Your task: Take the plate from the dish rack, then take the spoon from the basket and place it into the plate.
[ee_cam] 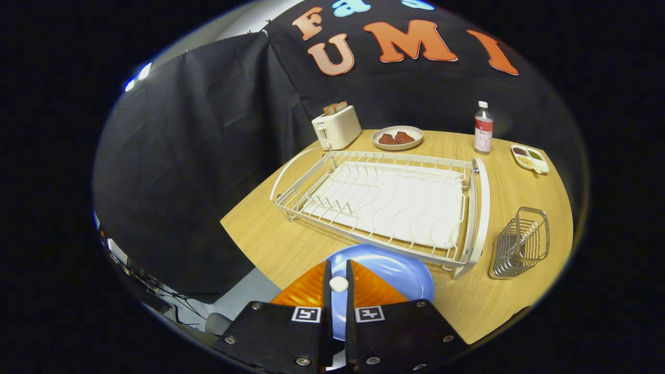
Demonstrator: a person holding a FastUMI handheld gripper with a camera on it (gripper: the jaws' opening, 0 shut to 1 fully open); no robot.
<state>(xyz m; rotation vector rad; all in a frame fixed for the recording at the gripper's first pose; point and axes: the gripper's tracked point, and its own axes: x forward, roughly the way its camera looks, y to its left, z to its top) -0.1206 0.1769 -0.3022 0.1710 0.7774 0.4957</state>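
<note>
The blue plate (397,271) lies flat on the wooden table, just in front of the white dish rack (385,203), whose slots hold nothing. My gripper (338,266) hovers over the plate's near half. Its fingers are closed almost together on a small white piece, the end of the spoon (338,284). The fingers hide the remainder of the spoon. I cannot tell whether the spoon touches the plate. To the right of the rack stands the wire basket (520,244), with nothing visible inside.
At the back of the table (260,228) are a white toaster (336,128) with bread in it, a plate of meat pieces (397,137), a bottle (483,128) and a small divided tray (530,159). The table's left edge runs close to the plate.
</note>
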